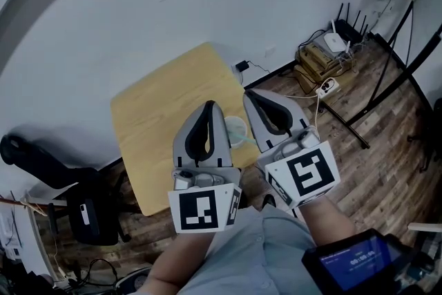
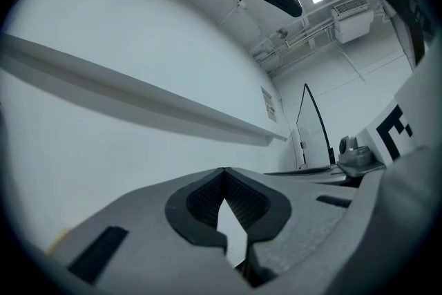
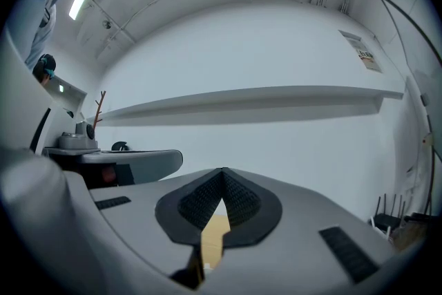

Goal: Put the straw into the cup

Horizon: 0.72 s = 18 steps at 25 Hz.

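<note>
1. Head view: the cup (image 1: 235, 130) stands on the wooden table (image 1: 155, 114), between the left claw (image 1: 210, 107) and the right claw (image 1: 249, 93), below their tips. I see no straw. The cup's inside is too small to read, so the straw may already be in it or may lie out of sight.
2. Left gripper view: the jaws are pressed together on nothing. Ahead is only white wall (image 2: 138, 45), with no cup or table.
3. Right gripper view: the jaws are also together and empty. Only here does a sliver of tabletop show beneath the tips.
</note>
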Tool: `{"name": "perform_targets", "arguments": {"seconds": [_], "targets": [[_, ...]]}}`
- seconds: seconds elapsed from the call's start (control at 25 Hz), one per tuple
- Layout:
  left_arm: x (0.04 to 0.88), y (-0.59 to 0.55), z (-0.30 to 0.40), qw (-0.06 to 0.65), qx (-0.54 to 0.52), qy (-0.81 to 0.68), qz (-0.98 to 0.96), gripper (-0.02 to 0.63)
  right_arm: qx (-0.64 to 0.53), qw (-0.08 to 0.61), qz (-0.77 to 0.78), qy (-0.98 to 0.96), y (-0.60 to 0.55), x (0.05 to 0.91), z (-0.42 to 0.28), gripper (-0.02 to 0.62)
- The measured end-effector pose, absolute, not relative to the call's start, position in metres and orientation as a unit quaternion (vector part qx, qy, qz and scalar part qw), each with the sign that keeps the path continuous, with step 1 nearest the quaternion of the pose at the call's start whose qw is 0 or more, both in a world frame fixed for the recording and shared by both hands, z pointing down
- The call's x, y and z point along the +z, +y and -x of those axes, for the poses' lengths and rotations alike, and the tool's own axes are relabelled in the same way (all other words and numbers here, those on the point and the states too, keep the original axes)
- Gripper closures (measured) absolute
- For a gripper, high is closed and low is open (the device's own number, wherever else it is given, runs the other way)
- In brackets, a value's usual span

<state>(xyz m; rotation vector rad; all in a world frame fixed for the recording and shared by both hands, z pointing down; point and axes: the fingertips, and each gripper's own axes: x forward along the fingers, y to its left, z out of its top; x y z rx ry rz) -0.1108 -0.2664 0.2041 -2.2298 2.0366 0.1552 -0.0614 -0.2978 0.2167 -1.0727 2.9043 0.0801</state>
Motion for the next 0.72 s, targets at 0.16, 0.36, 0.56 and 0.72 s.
{"name": "perform_targets", "arguments": {"seconds": [0.16, 0.36, 0.56, 0.72], "targets": [[0.208, -0.266, 0.113, 0.053, 0.050, 0.673, 0.736, 0.607, 0.021, 0.020, 0.347, 0.937, -0.299, 0.220, 0.061, 0.597], [0.212, -0.267, 0.112, 0.048, 0.049, 0.673, 0.737, 0.607, 0.018, 0.018, 0.348, 0.937, -0.299, 0.224, 0.060, 0.597], [0.215, -0.269, 0.111, 0.045, 0.048, 0.672, 0.738, 0.607, 0.015, 0.016, 0.349, 0.937, -0.300, 0.227, 0.059, 0.597], [0.217, -0.271, 0.114, 0.044, 0.049, 0.672, 0.738, 0.607, 0.015, 0.017, 0.349, 0.937, -0.302, 0.228, 0.062, 0.597]]}}
